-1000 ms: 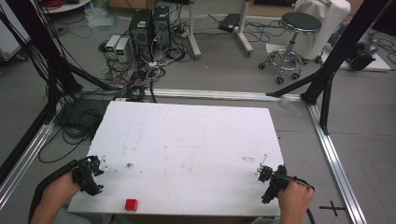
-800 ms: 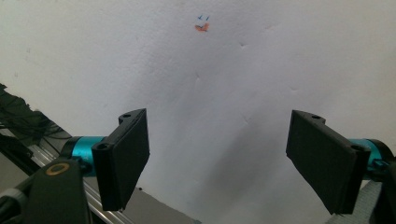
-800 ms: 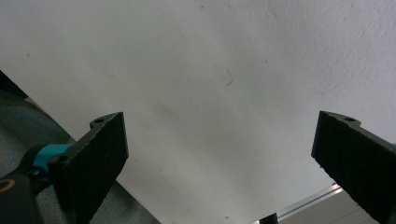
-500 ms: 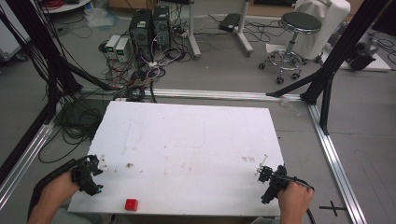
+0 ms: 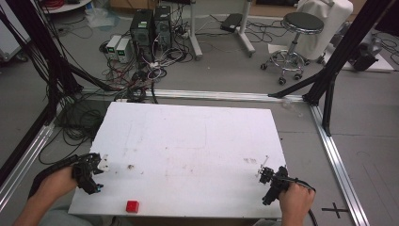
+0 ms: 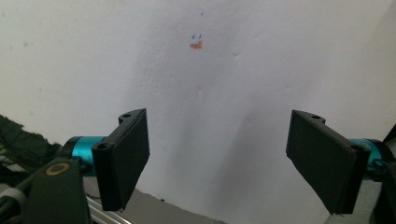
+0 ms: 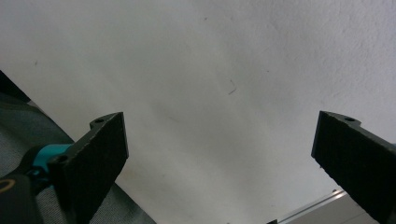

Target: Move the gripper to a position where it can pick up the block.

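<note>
jaws of the left gripper and right gripper were wide apart, holding nothing. red block sat near the table front edge. it looked small, hard and light; pinch its flat sides.

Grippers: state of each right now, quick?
Left gripper: open, jaws wide apart, holding nothing, over the white table.
Right gripper: open, jaws wide apart, holding nothing.
</note>
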Demonstrator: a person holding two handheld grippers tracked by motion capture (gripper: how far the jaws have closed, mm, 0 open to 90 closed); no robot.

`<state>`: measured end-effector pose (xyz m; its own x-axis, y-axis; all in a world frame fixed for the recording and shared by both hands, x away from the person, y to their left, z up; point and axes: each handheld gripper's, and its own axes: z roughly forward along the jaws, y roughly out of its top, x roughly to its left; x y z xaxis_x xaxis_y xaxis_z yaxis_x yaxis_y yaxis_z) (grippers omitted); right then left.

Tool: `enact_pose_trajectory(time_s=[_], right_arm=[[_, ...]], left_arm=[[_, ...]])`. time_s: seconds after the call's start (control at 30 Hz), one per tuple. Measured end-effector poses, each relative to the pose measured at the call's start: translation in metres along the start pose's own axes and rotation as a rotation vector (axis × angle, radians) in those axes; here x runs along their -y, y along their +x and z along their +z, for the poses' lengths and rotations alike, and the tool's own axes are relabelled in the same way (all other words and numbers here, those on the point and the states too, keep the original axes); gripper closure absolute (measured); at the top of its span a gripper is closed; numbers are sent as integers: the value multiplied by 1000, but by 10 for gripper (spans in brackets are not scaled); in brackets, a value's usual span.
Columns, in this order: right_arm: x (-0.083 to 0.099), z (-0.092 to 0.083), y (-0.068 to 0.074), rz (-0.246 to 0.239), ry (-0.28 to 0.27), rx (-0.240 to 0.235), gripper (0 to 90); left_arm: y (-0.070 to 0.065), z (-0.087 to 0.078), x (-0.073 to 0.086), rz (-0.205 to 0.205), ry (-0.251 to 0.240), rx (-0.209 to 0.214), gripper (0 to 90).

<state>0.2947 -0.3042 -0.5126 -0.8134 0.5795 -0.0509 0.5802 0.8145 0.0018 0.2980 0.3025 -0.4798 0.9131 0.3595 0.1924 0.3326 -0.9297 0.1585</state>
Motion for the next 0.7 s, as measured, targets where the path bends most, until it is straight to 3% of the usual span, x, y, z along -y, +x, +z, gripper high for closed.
enact_pose_trajectory(time_s=[0.27, 0.53, 0.67, 0.7], right_arm=[[0, 0, 0, -2, -3, 4, 29], [-2, 0, 1, -16, 2, 5, 30], [-2, -1, 1, -18, -4, 9, 30], [-2, -1, 1, -17, -4, 10, 30]], left_arm=[[3, -9, -7, 74, -9, 42, 218], [-5, -15, -18, 180, -10, 66, 218], [-9, -16, -23, 205, -8, 73, 218], [-12, -17, -27, 230, -4, 77, 218]])
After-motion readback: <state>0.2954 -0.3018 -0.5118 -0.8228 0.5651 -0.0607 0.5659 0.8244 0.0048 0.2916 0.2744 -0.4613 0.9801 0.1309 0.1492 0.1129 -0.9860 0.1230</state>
